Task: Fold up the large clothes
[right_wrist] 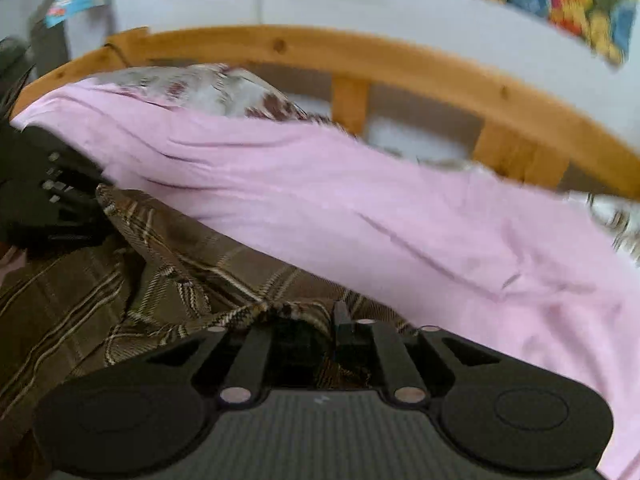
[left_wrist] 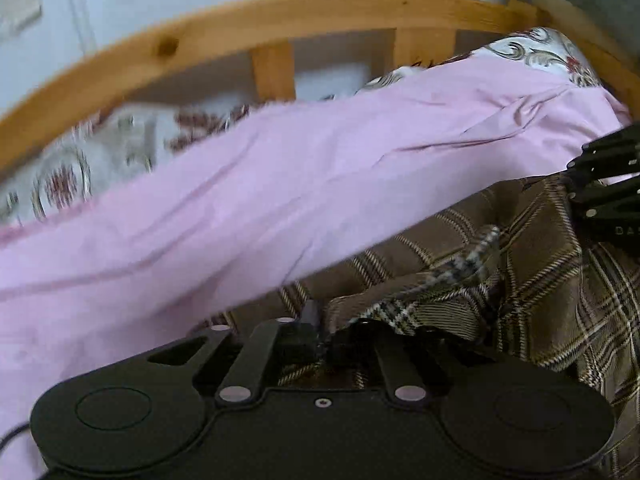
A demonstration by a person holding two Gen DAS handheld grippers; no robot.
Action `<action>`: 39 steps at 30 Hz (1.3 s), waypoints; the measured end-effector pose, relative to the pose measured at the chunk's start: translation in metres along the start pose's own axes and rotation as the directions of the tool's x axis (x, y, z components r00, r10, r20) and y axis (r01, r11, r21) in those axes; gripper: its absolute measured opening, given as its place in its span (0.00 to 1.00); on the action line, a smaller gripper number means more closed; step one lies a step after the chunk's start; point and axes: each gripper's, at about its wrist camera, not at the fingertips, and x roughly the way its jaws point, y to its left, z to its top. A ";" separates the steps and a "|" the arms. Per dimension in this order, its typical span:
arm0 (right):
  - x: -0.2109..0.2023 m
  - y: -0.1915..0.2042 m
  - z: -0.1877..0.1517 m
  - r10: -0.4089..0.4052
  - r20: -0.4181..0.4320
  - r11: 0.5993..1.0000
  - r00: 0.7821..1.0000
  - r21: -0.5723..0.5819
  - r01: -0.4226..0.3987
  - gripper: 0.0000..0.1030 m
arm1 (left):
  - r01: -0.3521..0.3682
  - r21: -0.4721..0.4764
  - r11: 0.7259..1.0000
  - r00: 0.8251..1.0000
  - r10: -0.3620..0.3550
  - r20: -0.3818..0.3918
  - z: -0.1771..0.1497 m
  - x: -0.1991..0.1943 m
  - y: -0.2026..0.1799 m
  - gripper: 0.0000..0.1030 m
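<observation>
Both the left gripper (left_wrist: 326,340) and right gripper (right_wrist: 316,332) have fingers pinching the brown plaid garment (left_wrist: 540,280), pink sheet (left_wrist: 280,184) beyond.

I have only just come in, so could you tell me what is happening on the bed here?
A person is folding a brown plaid garment on a bed covered by a pink sheet, working a handheld gripper in each hand. Both the left gripper and the right gripper have an edge of the plaid cloth bunched between their jaws. A patterned pillow lies by the wooden bed frame.
</observation>
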 end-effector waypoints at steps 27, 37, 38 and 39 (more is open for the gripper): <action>-0.084 0.024 -0.053 0.150 0.077 0.982 0.986 -0.126 -0.139 1.00 | 0.044 0.351 0.935 0.988 -0.092 0.122 -0.137 -0.124 -0.026 0.96; -0.059 0.116 -0.115 0.110 -0.073 0.775 0.991 -0.618 -0.132 0.79 | 0.000 0.602 0.799 0.996 -0.055 0.072 -0.155 -0.100 -0.051 0.65; -0.057 0.117 -0.116 0.104 -0.073 0.769 0.992 -0.626 -0.127 0.77 | -0.003 0.610 0.792 0.997 -0.045 0.064 -0.155 -0.097 -0.051 0.57; -0.054 0.117 -0.116 0.096 -0.071 0.765 0.993 -0.633 -0.119 0.71 | -0.001 0.615 0.789 0.998 -0.041 0.054 -0.155 -0.095 -0.050 0.41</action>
